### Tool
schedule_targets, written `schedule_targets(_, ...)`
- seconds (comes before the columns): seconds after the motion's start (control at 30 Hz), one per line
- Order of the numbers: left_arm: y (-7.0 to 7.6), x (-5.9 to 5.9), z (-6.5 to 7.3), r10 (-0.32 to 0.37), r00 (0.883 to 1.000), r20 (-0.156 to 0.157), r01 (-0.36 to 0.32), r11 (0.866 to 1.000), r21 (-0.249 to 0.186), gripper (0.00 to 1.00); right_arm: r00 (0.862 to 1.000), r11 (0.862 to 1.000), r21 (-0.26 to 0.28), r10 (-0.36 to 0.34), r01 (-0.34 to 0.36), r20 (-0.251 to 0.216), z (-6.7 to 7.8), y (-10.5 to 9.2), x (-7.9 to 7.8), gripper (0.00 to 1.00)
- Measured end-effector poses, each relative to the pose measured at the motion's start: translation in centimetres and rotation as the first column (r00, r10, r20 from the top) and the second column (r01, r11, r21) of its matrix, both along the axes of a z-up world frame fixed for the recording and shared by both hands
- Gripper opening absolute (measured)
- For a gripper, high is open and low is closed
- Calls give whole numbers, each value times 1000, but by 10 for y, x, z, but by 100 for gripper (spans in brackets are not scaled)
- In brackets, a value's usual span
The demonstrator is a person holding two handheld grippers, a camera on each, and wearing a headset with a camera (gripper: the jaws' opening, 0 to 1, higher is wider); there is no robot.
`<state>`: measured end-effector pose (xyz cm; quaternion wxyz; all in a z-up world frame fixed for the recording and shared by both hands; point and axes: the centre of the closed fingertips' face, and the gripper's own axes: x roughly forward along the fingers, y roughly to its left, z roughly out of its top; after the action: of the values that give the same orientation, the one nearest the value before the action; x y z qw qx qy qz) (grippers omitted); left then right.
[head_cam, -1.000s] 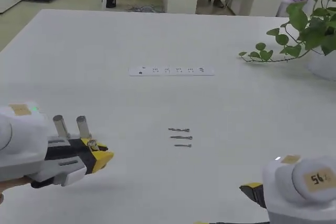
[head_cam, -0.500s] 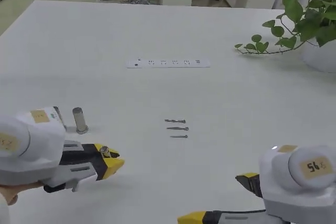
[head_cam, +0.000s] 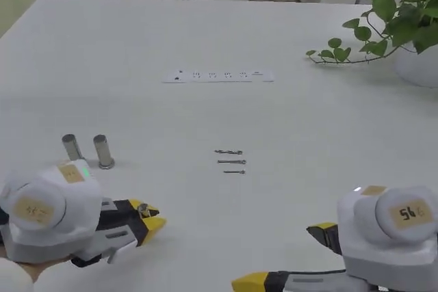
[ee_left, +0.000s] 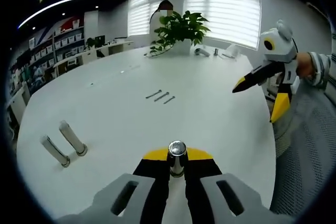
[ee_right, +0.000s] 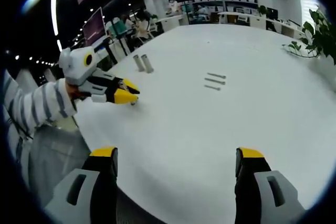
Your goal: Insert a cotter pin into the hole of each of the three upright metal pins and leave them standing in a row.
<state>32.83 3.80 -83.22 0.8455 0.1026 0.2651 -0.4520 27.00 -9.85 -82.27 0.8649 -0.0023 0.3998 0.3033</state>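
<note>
My left gripper [head_cam: 154,218] is shut on a short metal pin [head_cam: 142,208] held upright between its yellow tips, low over the table at the near left; the left gripper view has this pin [ee_left: 177,150] right at the jaw tips. Two more metal pins [head_cam: 70,147] [head_cam: 102,151] stand side by side behind that gripper, apart from it. Three cotter pins [head_cam: 231,161] lie in a small stack mid-table, seen too from the left [ee_left: 161,96] and right [ee_right: 215,81]. My right gripper [head_cam: 277,258] is open at the near right, nothing between its jaws.
A white power strip [head_cam: 217,76] lies farther back on the white table [head_cam: 308,128]. A leafy plant [head_cam: 390,18] in a white pot [head_cam: 417,66] stands at the far right. Office furniture and people are beyond the table.
My left gripper has drawn back toward the near edge with the pin in it, leaving the two standing pins uncovered. The right gripper's lower jaw has come into sight. The head camera tilted down.
</note>
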Motion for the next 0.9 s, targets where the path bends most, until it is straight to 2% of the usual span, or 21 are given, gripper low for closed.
schedule_targets(0.07,0,-2,-3,0,1000,-9,0,1000,4,8,1000,1000,-1,6,-6,-2,-1,1,-1,94)
schedule_targets(0.1,2,-3,-9,-5,1000,-13,5,1000,29,8,1000,1000,-2,6,-6,-2,-1,1,-1,94)
schedule_targets(0.13,1,-3,-10,-3,1000,-13,4,999,32,8,1000,1000,-2,5,-5,-2,-1,1,-1,94)
schedule_targets(0.27,1,-2,-9,7,1000,-9,-7,1000,24,8,1000,1000,2,4,-4,1,0,1,0,94)
schedule_targets(0.33,1,-3,-11,-1,1000,0,1,999,44,8,1000,1000,1,5,-5,1,0,1,0,94)
schedule_targets(0.47,1,-3,-15,5,1000,-7,-5,999,48,8,1000,1000,1,4,-4,-1,-1,1,-1,94)
schedule_targets(0.9,-2,0,-14,33,999,4,-33,999,9,8,1000,1000,13,14,-14,-3,-1,4,-2,92)
